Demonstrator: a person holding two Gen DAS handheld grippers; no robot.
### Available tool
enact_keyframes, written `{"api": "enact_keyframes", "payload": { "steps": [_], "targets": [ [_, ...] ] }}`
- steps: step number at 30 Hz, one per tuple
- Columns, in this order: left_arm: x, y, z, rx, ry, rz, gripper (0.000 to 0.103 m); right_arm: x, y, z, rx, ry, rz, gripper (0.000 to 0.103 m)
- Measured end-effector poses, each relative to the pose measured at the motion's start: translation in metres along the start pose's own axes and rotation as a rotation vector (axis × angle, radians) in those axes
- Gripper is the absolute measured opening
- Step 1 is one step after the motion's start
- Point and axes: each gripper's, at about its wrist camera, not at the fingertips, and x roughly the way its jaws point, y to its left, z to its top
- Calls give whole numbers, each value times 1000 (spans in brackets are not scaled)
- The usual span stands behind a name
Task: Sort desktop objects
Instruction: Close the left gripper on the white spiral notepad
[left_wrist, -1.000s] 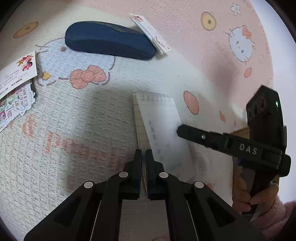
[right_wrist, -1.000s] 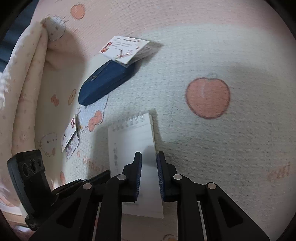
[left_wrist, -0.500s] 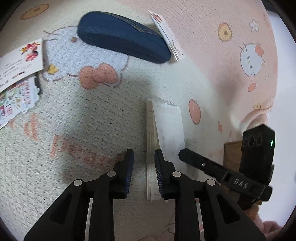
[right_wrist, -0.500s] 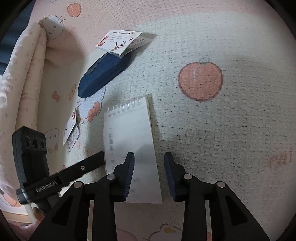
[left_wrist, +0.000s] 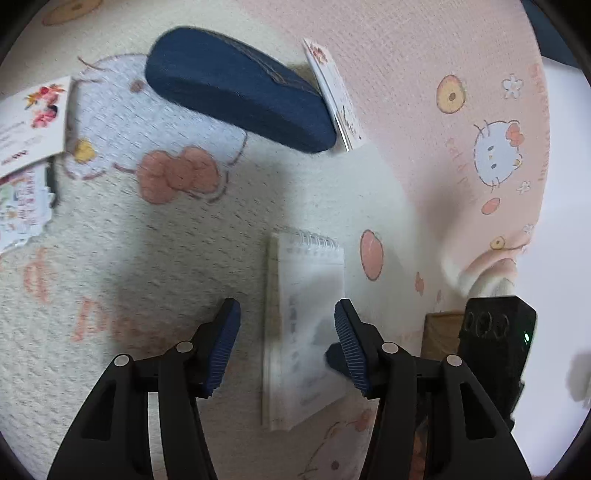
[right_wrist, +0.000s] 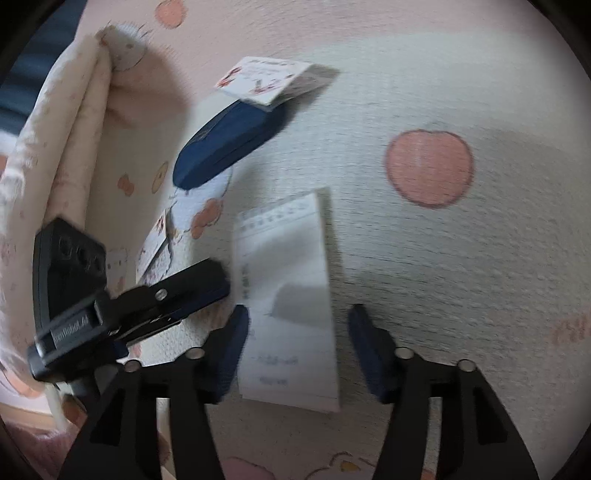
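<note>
Looking along the left gripper (left_wrist: 287, 334), its fingers (left_wrist: 225, 343) stand spread wide and released, having just been opening from nearly shut a second ago; the spiral notepad (left_wrist: 303, 306) lies flat on the patterned blanket (left_wrist: 184, 258) below the gap between them, touched by neither pad. Earlier this view sat closer over the pad's lower end; now more of the pad shows. Beyond it lies the dark blue glasses case (left_wrist: 236, 88), with a small printed card (left_wrist: 332, 92) leaning at its right end and more cards (left_wrist: 29, 122) at the left edge. The right gripper's black body (left_wrist: 495, 347) shows at the right. From the right wrist, the right gripper (right_wrist: 297, 343) also has its fingers (right_wrist: 369, 354) parted and empty, having just been opening too; the notepad (right_wrist: 288, 295) lies flat between and ahead of them, its lower edge no longer pinched as it was a second ago. The left gripper's finger (right_wrist: 177, 295) reaches in from the left, just beside the notepad's edge. The glasses case (right_wrist: 225, 140) lies farther off, a card (right_wrist: 266, 77) resting on its far end.
</note>
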Motion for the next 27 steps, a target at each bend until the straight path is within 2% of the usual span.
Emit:
{"api": "enact_keyframes", "payload": {
  "steps": [5, 8, 11, 13, 17, 23, 24, 25, 27],
  "targets": [
    [7, -13, 1, 51, 25, 37, 57, 7, 13, 3, -64, -8, -31, 60],
    [12, -12, 1, 28, 51, -5, 57, 10, 14, 4, -79, -17, -22, 60],
    [14, -17, -2, 36, 41, 12, 57, 10, 14, 3, -83, -25, -25, 57],
    [14, -19, -6, 50, 35, 14, 56, 9, 13, 1, -83, -39, -53, 41],
    [14, -17, -12, 16, 32, -19, 53, 4, 12, -1, -74, -59, -73, 35],
    [3, -11, -10, -67, 3, -85, 38, -9, 28, -3, -146, -108, -132, 33],
    [-2, -12, -10, -68, -15, -83, 23, -13, 29, -2, -148, -116, -129, 33],
    [-5, -15, -10, -59, -25, -78, 23, -21, 28, 0, -140, -137, -122, 27],
    [-9, -18, -10, -67, -33, -118, 22, -34, 25, 5, -115, -159, -111, 24]
  ]
}}
